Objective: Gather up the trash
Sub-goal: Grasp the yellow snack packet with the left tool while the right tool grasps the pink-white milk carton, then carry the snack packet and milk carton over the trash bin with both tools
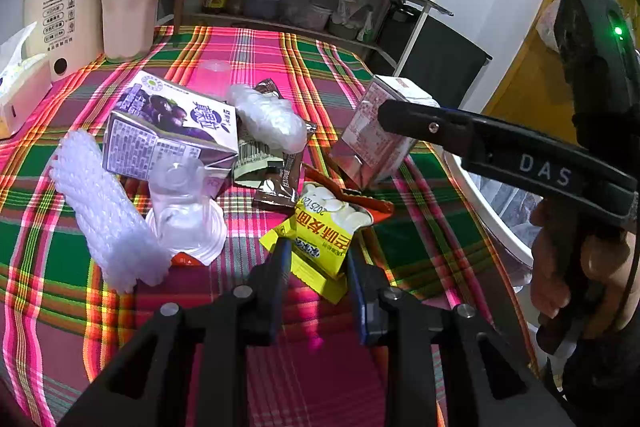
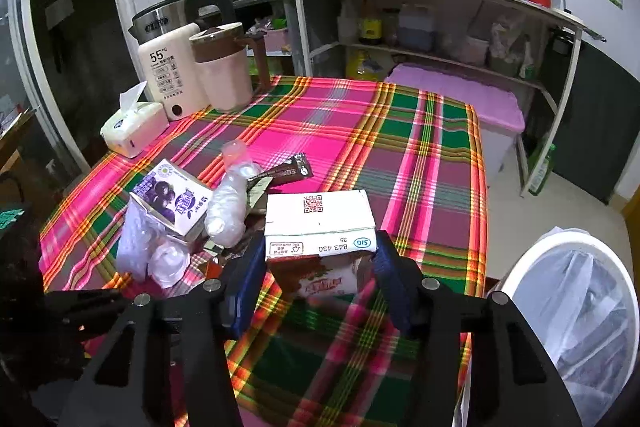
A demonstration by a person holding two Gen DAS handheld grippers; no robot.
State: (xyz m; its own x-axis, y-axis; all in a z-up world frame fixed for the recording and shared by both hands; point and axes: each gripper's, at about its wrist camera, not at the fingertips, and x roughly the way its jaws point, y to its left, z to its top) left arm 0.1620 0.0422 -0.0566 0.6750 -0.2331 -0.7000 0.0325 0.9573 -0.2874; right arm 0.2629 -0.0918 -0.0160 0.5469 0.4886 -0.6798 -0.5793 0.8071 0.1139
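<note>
On the plaid tablecloth (image 1: 248, 51) lies a heap of trash. My left gripper (image 1: 318, 251) is shut on a yellow snack packet (image 1: 320, 227) at the near edge of the heap. My right gripper (image 2: 320, 239) has its blue pads against both sides of a white and red milk carton (image 2: 320, 227), shut on it; the carton looks tilted in the left wrist view. Left of it lie a purple grape drink carton (image 2: 172, 199), a white foam net (image 1: 104, 211), a clear plastic cup (image 1: 184, 203), crumpled clear plastic (image 1: 268, 115) and a brown wrapper (image 1: 280, 183).
A white bin with a clear liner (image 2: 560, 291) stands on the floor off the table's right edge. At the table's far left stand a cream water heater (image 2: 168, 75), a pink jug (image 2: 224, 67) and a tissue box (image 2: 134, 127). A metal shelf (image 2: 440, 23) lines the back wall.
</note>
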